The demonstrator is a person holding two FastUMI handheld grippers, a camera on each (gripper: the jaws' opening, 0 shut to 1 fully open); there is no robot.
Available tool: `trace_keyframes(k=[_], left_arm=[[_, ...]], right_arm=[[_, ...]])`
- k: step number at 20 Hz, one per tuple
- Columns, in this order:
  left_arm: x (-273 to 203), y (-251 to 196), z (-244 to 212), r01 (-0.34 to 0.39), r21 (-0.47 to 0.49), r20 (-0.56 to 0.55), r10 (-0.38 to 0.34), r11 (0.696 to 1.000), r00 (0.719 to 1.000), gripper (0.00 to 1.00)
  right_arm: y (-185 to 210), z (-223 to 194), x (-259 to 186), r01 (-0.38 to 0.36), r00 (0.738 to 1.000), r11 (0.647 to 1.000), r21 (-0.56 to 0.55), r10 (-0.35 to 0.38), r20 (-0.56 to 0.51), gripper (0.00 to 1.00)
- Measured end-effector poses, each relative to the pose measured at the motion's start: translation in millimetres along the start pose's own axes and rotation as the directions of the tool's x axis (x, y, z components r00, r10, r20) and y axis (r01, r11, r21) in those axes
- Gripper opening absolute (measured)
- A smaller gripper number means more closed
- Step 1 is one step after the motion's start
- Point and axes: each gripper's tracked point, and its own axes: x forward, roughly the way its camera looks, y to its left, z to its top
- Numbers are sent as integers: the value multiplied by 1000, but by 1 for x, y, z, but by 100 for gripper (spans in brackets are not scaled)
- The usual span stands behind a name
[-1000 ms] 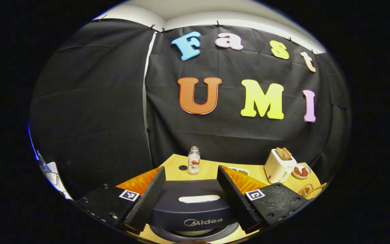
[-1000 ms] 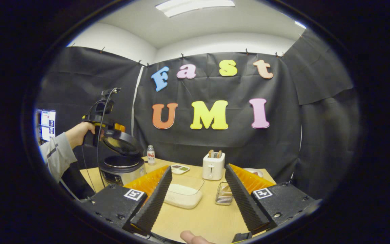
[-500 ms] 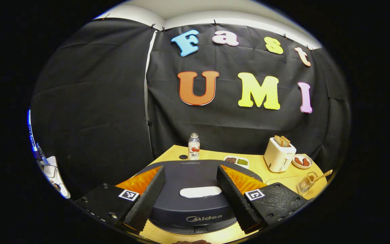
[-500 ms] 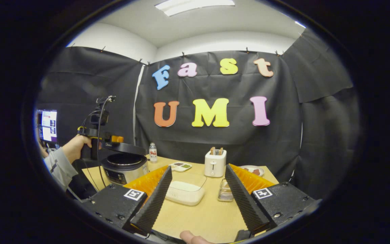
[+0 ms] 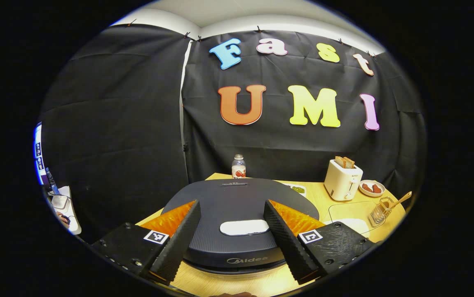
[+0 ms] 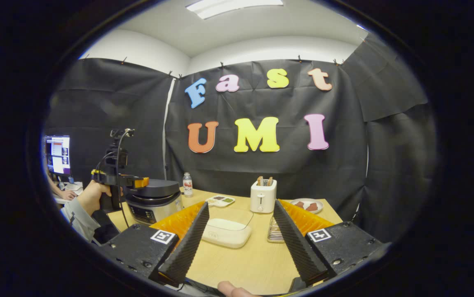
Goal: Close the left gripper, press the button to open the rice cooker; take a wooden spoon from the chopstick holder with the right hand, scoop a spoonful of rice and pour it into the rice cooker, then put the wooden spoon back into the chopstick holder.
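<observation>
Wooden table [image 6: 241, 264], shut rice cooker [image 5: 237, 214] under left gripper [image 5: 231, 239].

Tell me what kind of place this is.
Probably a staged kitchen booth for recording: black cloth walls, a wooden table set with a rice cooker and toaster, and a monitor beside it.

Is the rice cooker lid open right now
No, in the right gripper view the rice cooker has its dark lid lying flat on the silver body, with the left claw just above it.
</observation>
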Motion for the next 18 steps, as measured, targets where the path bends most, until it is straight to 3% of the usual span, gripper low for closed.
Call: trace_keyframes(k=[3,4,11,12,13,14,15,16,18], left_arm=[[-1,-7,-19,-1,13,-43,2,1000,999,99],[-3,-8,-18,-1,10,-27,1,1000,1000,99],[-16,-8,-23,-17,-1,3,17,1000,1000,100],[-17,-7,-24,-23,1,5,23,1000,1000,100],[-17,-8,-24,-28,-1,8,28,1000,1000,100],[-17,-7,-25,-30,-4,9,30,1000,999,94],[-17,-8,-24,-31,-8,16,31,999,999,100],[-17,-9,-24,-32,-9,25,32,999,999,100],[-16,-9,-27,-33,-11,36,33,999,999,100]], right_arm=[[-2,-1,1,2,1000,1000,8,-2,0,100],[-1,-1,1,2,1000,1000,13,-2,-1,94],[1,-4,4,-8,1000,1000,25,8,-5,94],[2,-7,4,-9,1000,1000,27,9,-8,100],[3,-7,4,-12,1000,1000,29,12,-11,94],[3,-7,5,-14,1000,999,29,14,-12,94],[4,-7,5,-16,1000,999,28,16,-10,94],[5,-7,5,-18,1000,999,27,18,-7,100],[6,-9,6,-20,1000,999,26,20,-9,100]])
